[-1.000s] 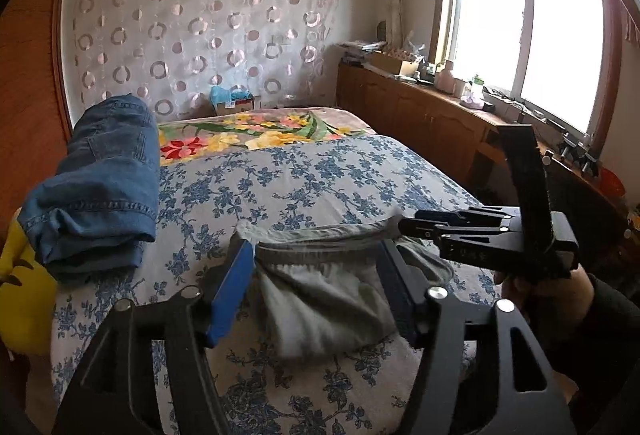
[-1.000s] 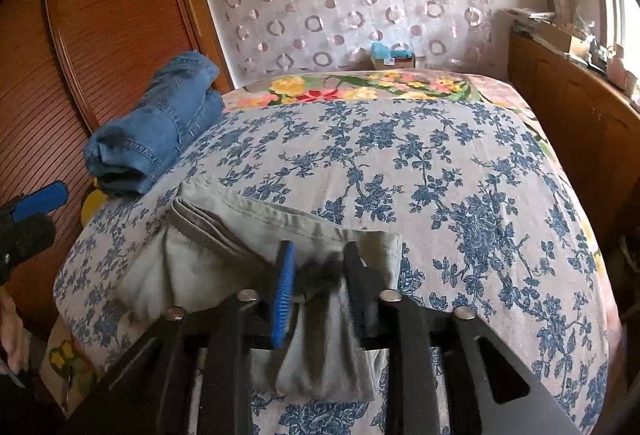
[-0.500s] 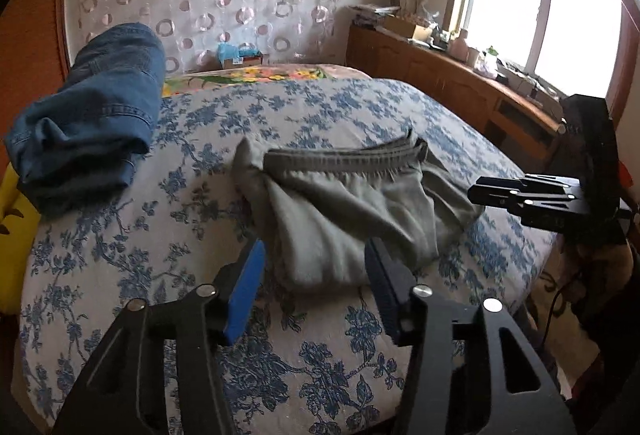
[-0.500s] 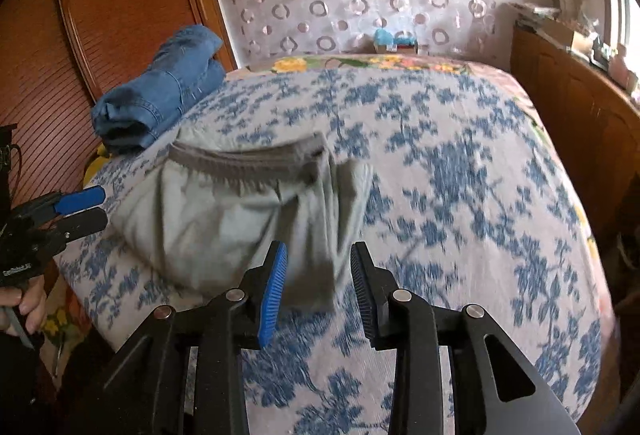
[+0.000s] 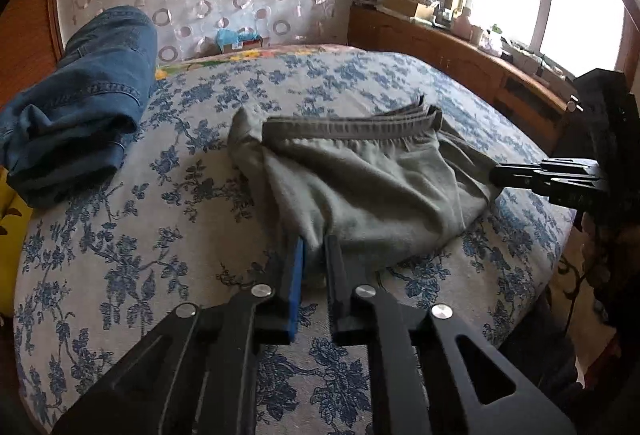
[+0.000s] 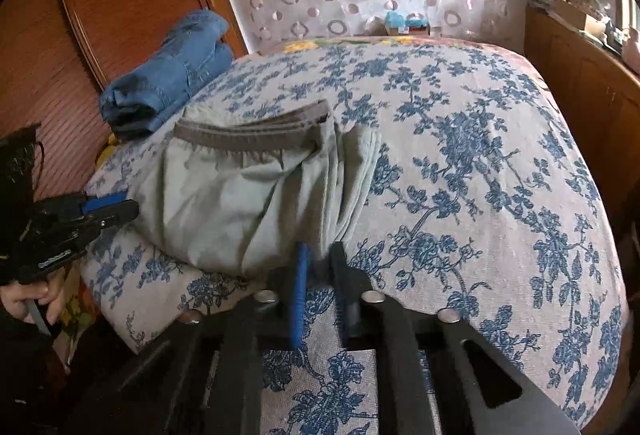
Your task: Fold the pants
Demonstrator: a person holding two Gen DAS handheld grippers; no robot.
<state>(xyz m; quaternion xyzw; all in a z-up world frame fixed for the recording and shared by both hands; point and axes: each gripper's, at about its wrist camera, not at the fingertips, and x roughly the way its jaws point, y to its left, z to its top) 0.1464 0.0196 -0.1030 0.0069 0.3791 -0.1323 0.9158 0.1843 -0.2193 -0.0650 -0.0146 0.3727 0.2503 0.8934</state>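
Left hand-held gripper (image 5: 314, 255) | you clamp it on the near edge of the pants (image 5: 368, 183) | right hand-held gripper (image 6: 320, 259) | you pinch the pants' near right corner | pants lie folded on the bed (image 5: 140, 235) | jeans (image 5: 80, 95) well apart, far left

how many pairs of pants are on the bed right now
2. The grey pants lie folded near the bed's front edge, pinched by both grippers. The blue jeans lie folded at the far left by the wooden panel. Others may be out of view.
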